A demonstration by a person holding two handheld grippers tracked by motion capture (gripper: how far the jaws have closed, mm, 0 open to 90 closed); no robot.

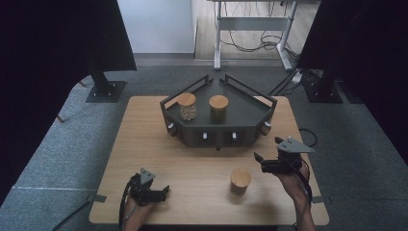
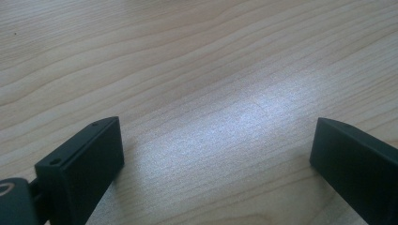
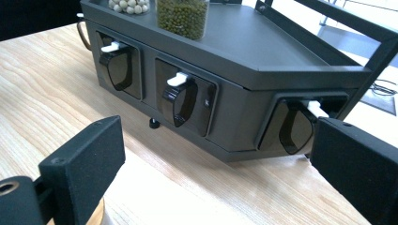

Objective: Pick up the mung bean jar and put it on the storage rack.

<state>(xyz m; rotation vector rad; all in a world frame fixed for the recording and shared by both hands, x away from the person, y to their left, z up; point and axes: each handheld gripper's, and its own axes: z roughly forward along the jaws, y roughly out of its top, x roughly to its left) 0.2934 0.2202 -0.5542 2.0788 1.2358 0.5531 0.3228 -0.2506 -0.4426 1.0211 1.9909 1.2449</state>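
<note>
High view: light wooden desk (image 1: 144, 144) carries a dark grey angular metal rack (image 1: 240, 113) with a raised rail, set toward the far edge. On its top deck stand two glass jars with wooden lids: the left jar (image 1: 187, 106) holds pale round pieces, the right jar (image 1: 218, 108) sits just beside it. A third wooden-lidded jar (image 1: 240, 180) stands alone on the desk near the front, well apart from the rack. Left tongs (image 1: 165, 191) are held low at the front left, jaws apart, nothing between them. Right tongs (image 1: 267, 151) are off the front right corner of the rack, beside the lone jar, jaws wide, empty.

Left gripper view: left tongs (image 2: 216, 154) wide open over bare desk wood grain (image 2: 187, 70), nothing held.

Right gripper view: right tongs (image 3: 218, 159) wide open, empty, aimed at the rack front (image 3: 234, 112). Three black dispenser levers with white tabs sit in recesses in the front panels; the middle lever (image 3: 180, 96) is near centre. On the deck: a jar of green beans (image 3: 183, 16) and a jar of pale round pieces (image 3: 129, 4), tops cropped. Edge of a wooden lid (image 3: 98, 215) shows by the left jaw.
</note>
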